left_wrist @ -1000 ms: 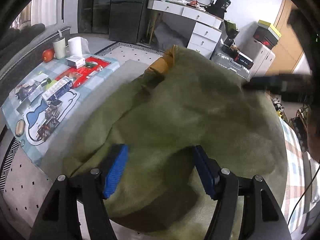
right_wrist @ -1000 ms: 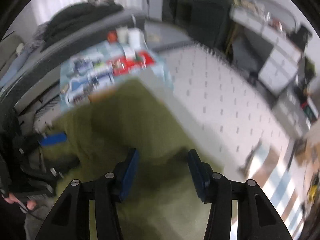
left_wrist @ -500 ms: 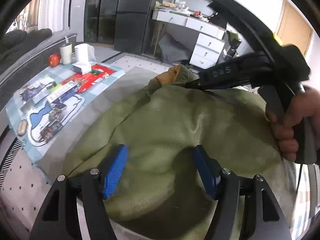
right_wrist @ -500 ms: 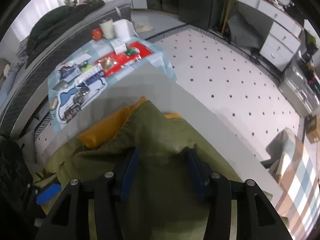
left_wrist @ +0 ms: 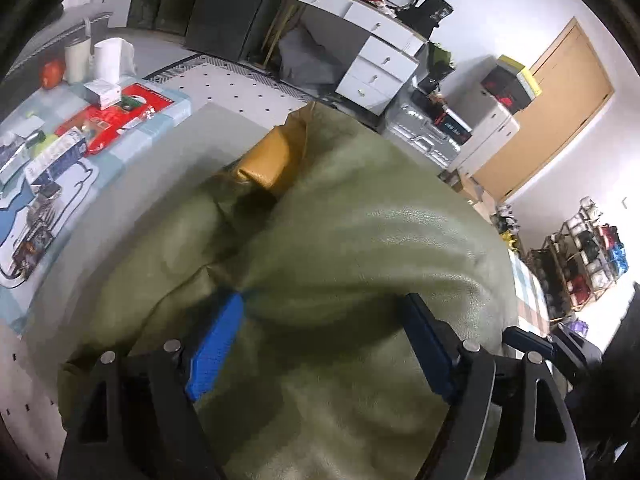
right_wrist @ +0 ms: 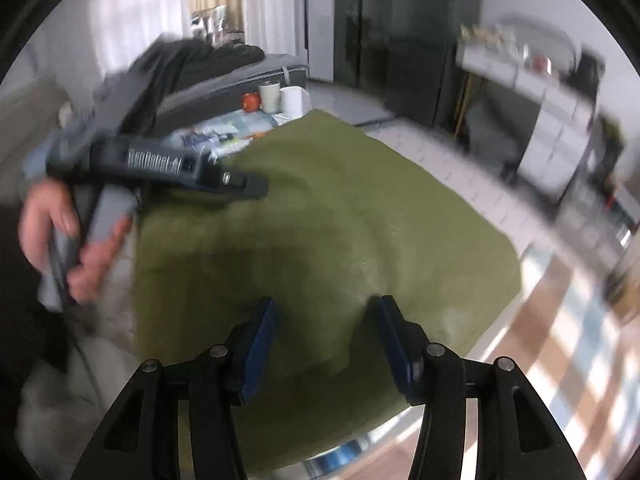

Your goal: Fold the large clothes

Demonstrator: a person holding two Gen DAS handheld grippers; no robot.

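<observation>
Green and soft, the big jacket [left_wrist: 360,264] lies in a thick heap on the grey table [left_wrist: 208,132], and it fills most of what both cameras see. Its yellow lining [left_wrist: 268,160] peeks out at the far end. Your left gripper [left_wrist: 320,344] has just been opening its jaws, and now they stand wide with a fat roll of green cloth between them. The blue pads [left_wrist: 216,344] sit beside the cloth, but you cannot tell if they pinch it. Your right gripper [right_wrist: 324,344] has opened a little too. It hangs over the near edge of the jacket, and the view is too blurry to say if it holds any cloth. In that view you can also see your left hand [right_wrist: 68,236] on its handle, off to the left. It looks like you just laid one fold down and are letting go. Next, find a free edge on the near side. Grab it with both grippers, well apart. Then lift it and lay it flat over the far part. Go slow, because the thick cloth may slip or bunch up.
</observation>
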